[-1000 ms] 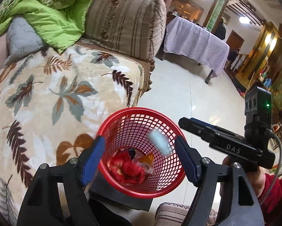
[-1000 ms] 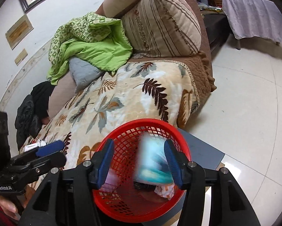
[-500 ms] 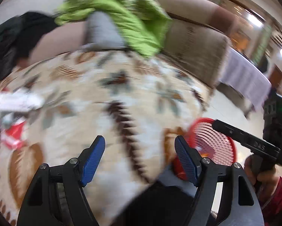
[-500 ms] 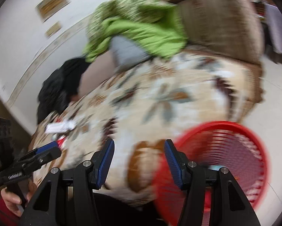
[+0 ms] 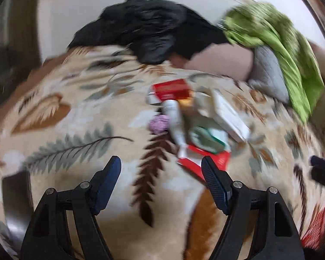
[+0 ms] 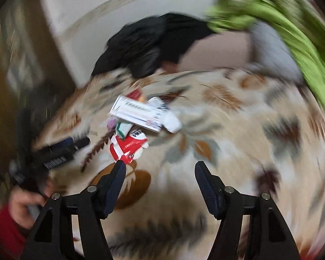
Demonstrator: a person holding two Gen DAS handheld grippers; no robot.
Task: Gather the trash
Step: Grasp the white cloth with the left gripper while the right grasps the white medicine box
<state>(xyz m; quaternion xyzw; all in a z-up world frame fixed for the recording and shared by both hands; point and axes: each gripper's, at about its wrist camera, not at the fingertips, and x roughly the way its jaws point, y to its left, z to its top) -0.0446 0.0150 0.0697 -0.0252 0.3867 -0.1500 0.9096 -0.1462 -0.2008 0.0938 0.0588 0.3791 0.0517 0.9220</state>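
**Sofa corner and surrounding room**

A cream leaf-patterned blanket (image 5: 80, 130) is covering the sofa seat and filling most of both views, its fronds showing in brown, rust and grey-green. A black garment (image 5: 149, 34) is lying heaped at the back of the seat, against a pinkish-brown backrest (image 5: 218, 62). Beside it a grey cushion (image 5: 268, 73) is resting under a draped green quilt (image 5: 292, 49). A pale wall (image 6: 93, 15) is rising behind the sofa, carrying a thin decorative band. Dark brown woodwork (image 6: 4, 86) is standing at the left edge, heavily blurred.
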